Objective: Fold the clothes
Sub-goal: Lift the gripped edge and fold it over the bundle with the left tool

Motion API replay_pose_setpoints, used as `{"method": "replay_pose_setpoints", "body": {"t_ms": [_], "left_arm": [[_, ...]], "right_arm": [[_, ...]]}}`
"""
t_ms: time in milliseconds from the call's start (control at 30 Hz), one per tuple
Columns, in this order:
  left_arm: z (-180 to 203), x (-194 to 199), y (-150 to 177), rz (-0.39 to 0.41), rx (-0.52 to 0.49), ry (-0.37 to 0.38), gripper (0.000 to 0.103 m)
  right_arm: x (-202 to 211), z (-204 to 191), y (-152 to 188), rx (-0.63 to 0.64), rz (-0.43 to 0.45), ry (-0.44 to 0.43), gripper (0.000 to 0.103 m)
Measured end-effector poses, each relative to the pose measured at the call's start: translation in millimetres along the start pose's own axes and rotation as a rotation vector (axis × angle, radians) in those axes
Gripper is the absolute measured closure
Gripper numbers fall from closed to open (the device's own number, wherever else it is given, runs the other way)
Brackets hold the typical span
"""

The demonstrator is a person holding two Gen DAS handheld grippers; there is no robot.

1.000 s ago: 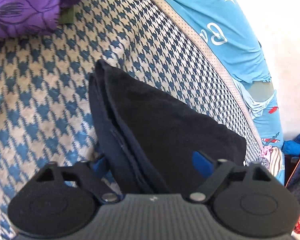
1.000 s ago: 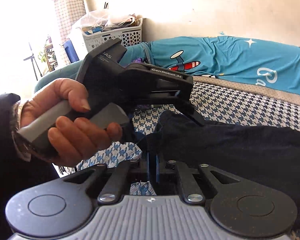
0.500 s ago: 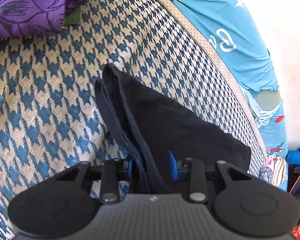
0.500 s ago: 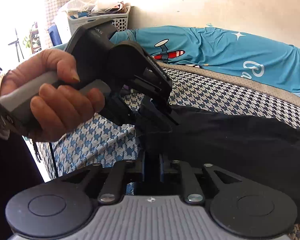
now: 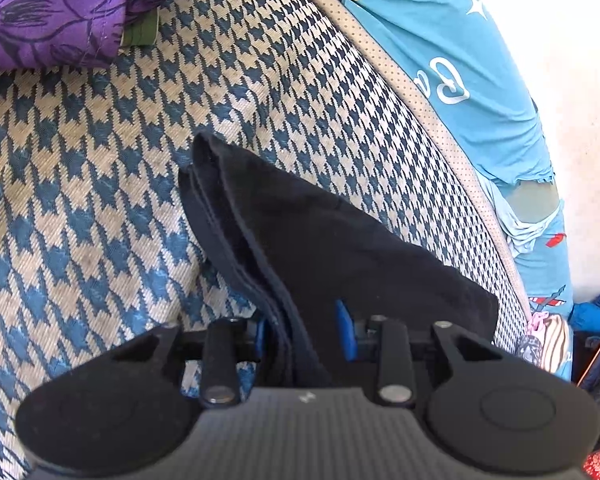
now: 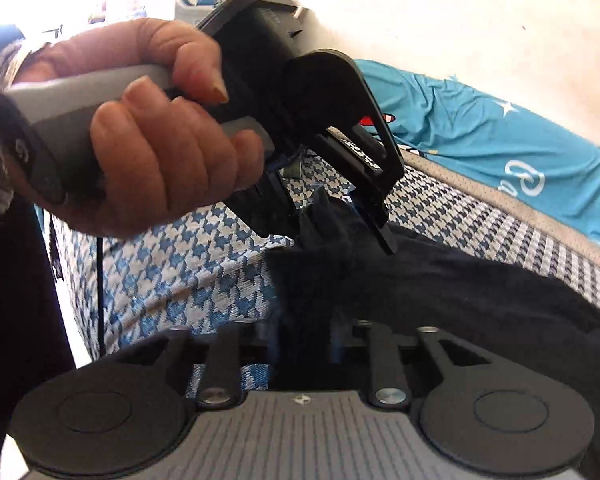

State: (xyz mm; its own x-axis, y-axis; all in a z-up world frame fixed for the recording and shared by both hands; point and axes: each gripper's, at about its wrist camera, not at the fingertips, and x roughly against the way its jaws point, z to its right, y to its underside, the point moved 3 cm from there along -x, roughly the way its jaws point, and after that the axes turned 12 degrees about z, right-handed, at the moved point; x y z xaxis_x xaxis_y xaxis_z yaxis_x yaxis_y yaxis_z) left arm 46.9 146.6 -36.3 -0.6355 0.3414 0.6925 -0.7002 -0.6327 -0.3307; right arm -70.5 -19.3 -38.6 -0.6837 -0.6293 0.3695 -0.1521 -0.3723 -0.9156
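Note:
A dark navy garment (image 5: 340, 240), folded in several layers, lies on the blue-and-beige houndstooth bed cover (image 5: 80, 200). My left gripper (image 5: 303, 332) is shut on its layered edge, with cloth filling the gap between the blue pads (image 5: 346, 332). In the right wrist view the garment (image 6: 460, 292) stretches to the right. My right gripper (image 6: 302, 344) is shut on its near corner. A hand (image 6: 152, 152) holds the left gripper (image 6: 340, 232) tilted down onto the same end of the cloth, a short way beyond my right fingers.
A purple patterned cloth (image 5: 40, 8) lies at the far left of the bed. A teal printed sheet (image 5: 440, 40) runs along the wall side (image 6: 500, 140). More clothes (image 5: 596, 312) are piled past the bed's right end. The bed's edge (image 6: 172, 264) drops off at the left.
My left gripper went from open to shut on the garment's edge. The hand has tilted it further down and brought it nearer the right camera. The right fingers stand slightly wider on the cloth.

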Motion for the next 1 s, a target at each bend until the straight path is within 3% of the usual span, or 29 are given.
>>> {"method": "replay_pose_setpoints", "body": {"t_ms": [67, 200, 300, 333, 367, 567, 900, 1000], "left_arm": [[-6.6, 4.8, -2.8, 0.027, 0.0, -0.033, 0.057], [-10.4, 6.9, -7.8, 0.065, 0.006, -0.048, 0.054], [-7.7, 6.9, -8.7, 0.086, -0.014, -0.054, 0.063], [-6.2, 6.8, -8.6, 0.093, -0.019, -0.054, 0.079], [-4.4, 5.5, -8.9, 0.096, -0.014, -0.043, 0.087], [11.4, 8.5, -5.2, 0.156, -0.052, -0.032, 0.092], [40.2, 20.0, 8.8, 0.223, -0.024, 0.125, 0.092], [59.2, 18.4, 14.9, 0.23, -0.054, 0.127, 0.092]], "right_arm": [[1.2, 1.1, -0.5, -0.007, -0.001, -0.004, 0.096], [6.6, 3.3, -0.5, -0.018, 0.007, 0.001, 0.097], [11.1, 4.7, -0.2, -0.024, 0.013, 0.008, 0.097], [12.6, 5.2, -0.1, -0.026, 0.016, 0.01, 0.097], [14.1, 5.7, 0.0, -0.028, 0.018, 0.012, 0.097], [23.0, 8.5, 0.5, -0.04, 0.031, 0.024, 0.097], [40.4, 19.5, 0.8, -0.047, 0.068, 0.089, 0.097], [49.8, 29.5, 1.4, -0.05, 0.087, 0.122, 0.097]]}}
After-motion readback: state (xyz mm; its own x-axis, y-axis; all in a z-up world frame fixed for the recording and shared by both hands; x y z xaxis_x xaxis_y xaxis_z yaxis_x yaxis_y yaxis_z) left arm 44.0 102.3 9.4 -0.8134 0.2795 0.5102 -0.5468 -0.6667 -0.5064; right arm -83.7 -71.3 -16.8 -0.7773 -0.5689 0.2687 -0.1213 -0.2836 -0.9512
